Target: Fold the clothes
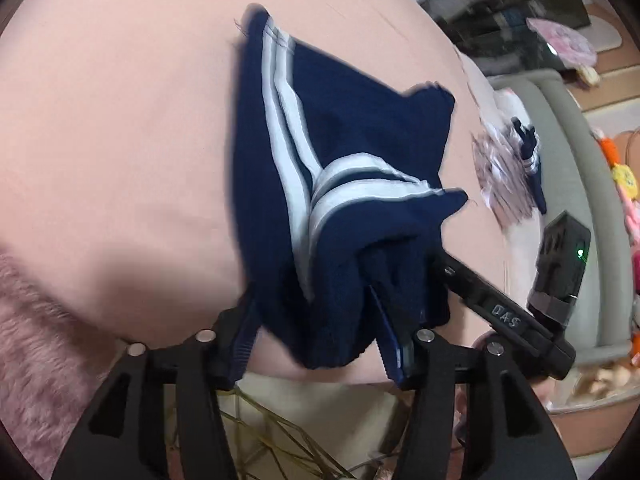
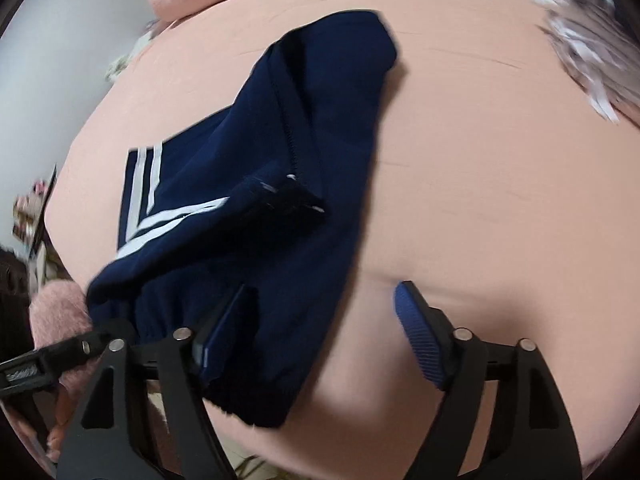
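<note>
A navy garment with white stripes (image 1: 344, 168) lies partly folded on the pink bed sheet (image 1: 120, 140). My left gripper (image 1: 320, 312) stands open at the bed's near edge, its fingers spread wide with the garment's near end bunched over and between them. The right gripper's black finger (image 1: 488, 300) crosses in from the right beside it. In the right wrist view the garment (image 2: 256, 184) lies flat, and my right gripper (image 2: 324, 332) is open; its left finger (image 2: 224, 332) rests on the waistband hem, its right finger (image 2: 420, 332) over bare sheet.
A pink fluffy blanket (image 1: 36, 340) lies at the near left corner of the bed. A pale patterned garment (image 1: 504, 164) lies at the bed's right side, also in the right wrist view (image 2: 580, 52). A grey padded frame (image 1: 568, 152) and cluttered shelves stand beyond.
</note>
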